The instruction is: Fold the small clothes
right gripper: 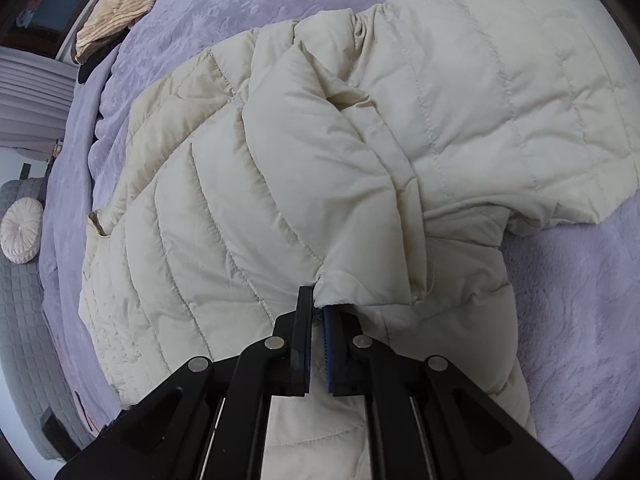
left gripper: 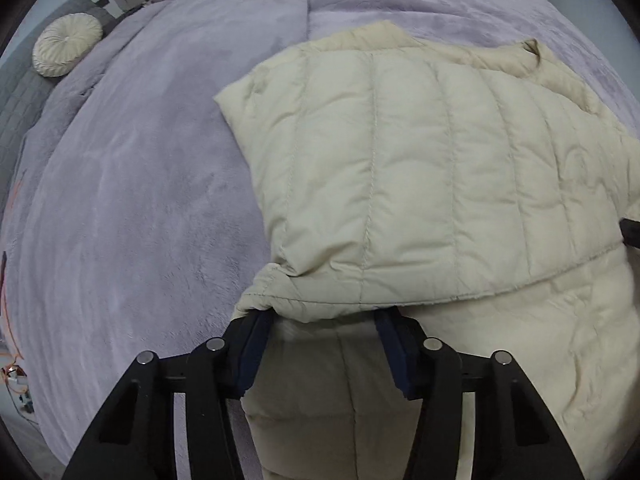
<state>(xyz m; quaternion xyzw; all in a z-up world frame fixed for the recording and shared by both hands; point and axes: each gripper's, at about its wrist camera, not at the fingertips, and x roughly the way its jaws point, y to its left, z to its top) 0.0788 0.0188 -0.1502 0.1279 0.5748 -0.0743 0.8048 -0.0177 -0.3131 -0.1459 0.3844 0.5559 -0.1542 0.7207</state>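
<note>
A cream quilted puffer jacket (left gripper: 420, 168) lies on the lavender bedspread (left gripper: 140, 200), with one layer folded over another. My left gripper (left gripper: 326, 320) is open, its blue-padded fingers (left gripper: 256, 344) straddling the folded hem edge, which hangs between them. In the right wrist view the same jacket (right gripper: 280, 168) fills the middle. My right gripper (right gripper: 318, 308) is shut on the corner of the folded-over jacket panel, pinched between its fingertips (right gripper: 305, 304).
A round cream cushion (left gripper: 66, 46) rests on a grey quilted cover (left gripper: 16, 92) at the far left. A tan ribbed garment (right gripper: 124, 4) lies at the bed's far edge. The right gripper's tip (left gripper: 632, 232) shows at the left wrist view's right edge.
</note>
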